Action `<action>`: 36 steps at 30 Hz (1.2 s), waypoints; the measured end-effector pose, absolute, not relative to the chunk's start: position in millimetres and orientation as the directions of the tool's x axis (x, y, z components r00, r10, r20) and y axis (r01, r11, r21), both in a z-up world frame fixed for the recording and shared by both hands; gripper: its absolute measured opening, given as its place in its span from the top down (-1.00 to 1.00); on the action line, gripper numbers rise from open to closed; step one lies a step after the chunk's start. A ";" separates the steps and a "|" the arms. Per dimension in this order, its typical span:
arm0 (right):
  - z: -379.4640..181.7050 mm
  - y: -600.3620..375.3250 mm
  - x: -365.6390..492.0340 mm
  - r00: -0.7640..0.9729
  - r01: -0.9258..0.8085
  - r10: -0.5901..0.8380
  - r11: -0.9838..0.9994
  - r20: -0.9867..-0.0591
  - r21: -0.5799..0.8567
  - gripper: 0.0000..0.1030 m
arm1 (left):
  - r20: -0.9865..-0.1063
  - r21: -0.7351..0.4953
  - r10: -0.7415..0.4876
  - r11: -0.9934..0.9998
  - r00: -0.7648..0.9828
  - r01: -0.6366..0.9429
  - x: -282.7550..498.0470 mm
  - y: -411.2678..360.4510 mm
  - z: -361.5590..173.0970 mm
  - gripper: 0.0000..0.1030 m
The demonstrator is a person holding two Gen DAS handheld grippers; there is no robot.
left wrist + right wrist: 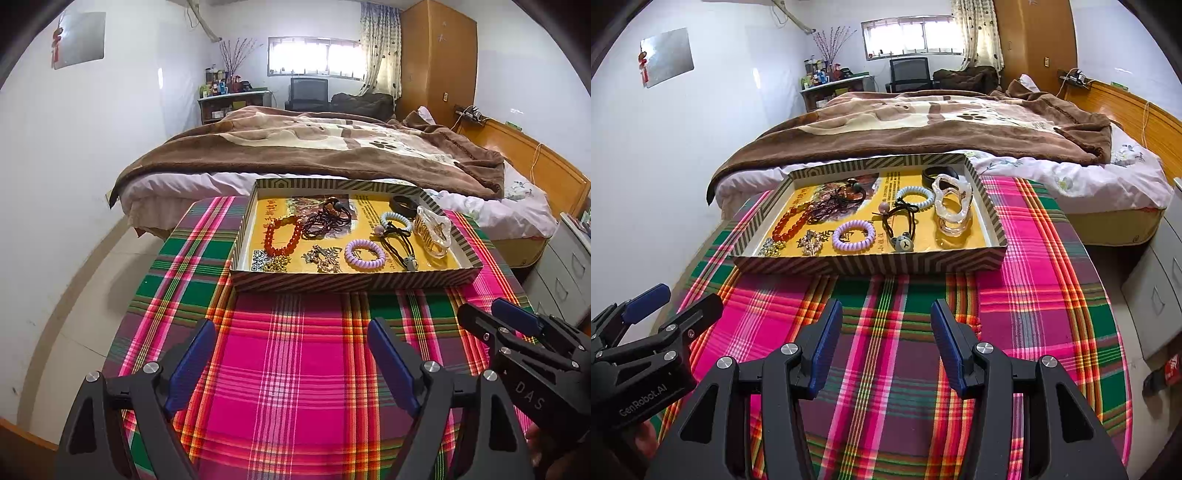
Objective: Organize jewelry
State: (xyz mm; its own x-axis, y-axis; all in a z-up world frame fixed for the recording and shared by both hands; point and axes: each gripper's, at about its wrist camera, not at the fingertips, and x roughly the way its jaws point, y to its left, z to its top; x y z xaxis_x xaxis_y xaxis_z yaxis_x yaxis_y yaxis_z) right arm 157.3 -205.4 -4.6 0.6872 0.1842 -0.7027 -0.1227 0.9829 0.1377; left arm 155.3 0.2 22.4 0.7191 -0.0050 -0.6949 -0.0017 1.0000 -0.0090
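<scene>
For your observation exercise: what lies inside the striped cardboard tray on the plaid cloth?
Inside the striped tray: an orange bead bracelet, a purple coil hair tie, a pale blue coil tie, a clear claw clip and dark beads. They partly cover the tray's yellow printed lining.

So both tools sit low over the near end of the tabletop, left tool and right tool side by side, jaws apart with nothing between them. Straight ahead of them is the tray, at the far edge of the tabletop. Inside it, off to the left of the tools, lies the bead bracelet; dead ahead the coil hair tie; to the right the hair claw, with a band behind it. Beyond the tray is the bed, then a chair under the window.
</scene>
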 end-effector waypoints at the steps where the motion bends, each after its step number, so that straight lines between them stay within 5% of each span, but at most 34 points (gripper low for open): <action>1: -4.6 -205.4 157.3 0.687 -0.122 0.184 0.983 -0.703 0.138 0.01 | -0.695 -0.007 -0.004 1.000 0.719 -0.002 155.2 0.5 22.5 -0.63; 36: -10.0 -205.2 158.6 0.677 -0.123 0.188 0.982 -0.711 0.142 0.01 | -0.710 -0.020 -0.004 1.000 0.704 -0.015 157.6 4.1 15.7 -0.63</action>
